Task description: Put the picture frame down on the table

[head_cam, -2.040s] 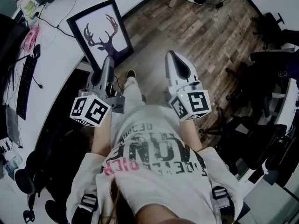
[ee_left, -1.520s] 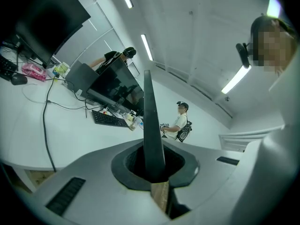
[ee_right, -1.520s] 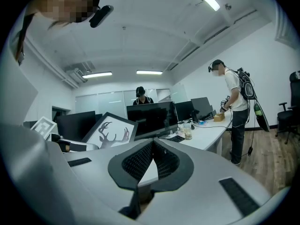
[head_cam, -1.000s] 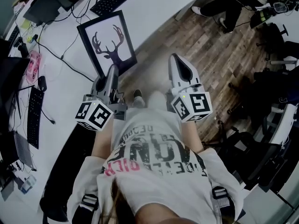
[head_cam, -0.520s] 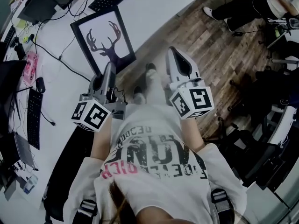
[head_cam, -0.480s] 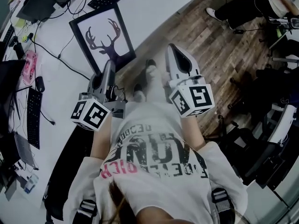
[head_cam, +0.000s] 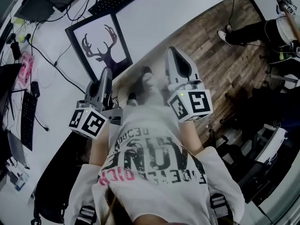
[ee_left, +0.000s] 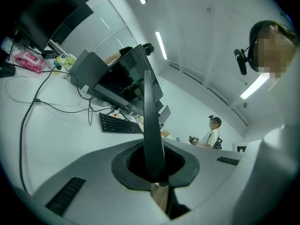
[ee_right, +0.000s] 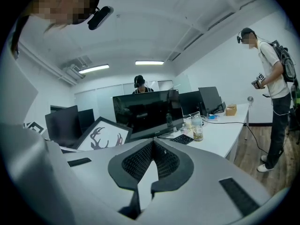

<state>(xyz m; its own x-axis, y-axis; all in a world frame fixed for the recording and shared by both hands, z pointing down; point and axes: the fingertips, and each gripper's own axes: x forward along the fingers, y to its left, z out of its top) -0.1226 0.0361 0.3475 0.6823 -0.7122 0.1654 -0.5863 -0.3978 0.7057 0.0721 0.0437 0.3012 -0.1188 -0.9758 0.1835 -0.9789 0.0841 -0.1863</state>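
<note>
Currently my left tool [head_cam: 106,74] clamps the picture frame [head_cam: 97,43] by its near edge over the white bench [head_cam: 159,8]; my right tool [head_cam: 173,53] is closed, empty.

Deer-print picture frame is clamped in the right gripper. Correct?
No, wrong gripper. The left gripper is shut on the picture frame, gripping it by its edge; the left gripper view shows this. The right gripper has its jaws together on nothing.
</note>
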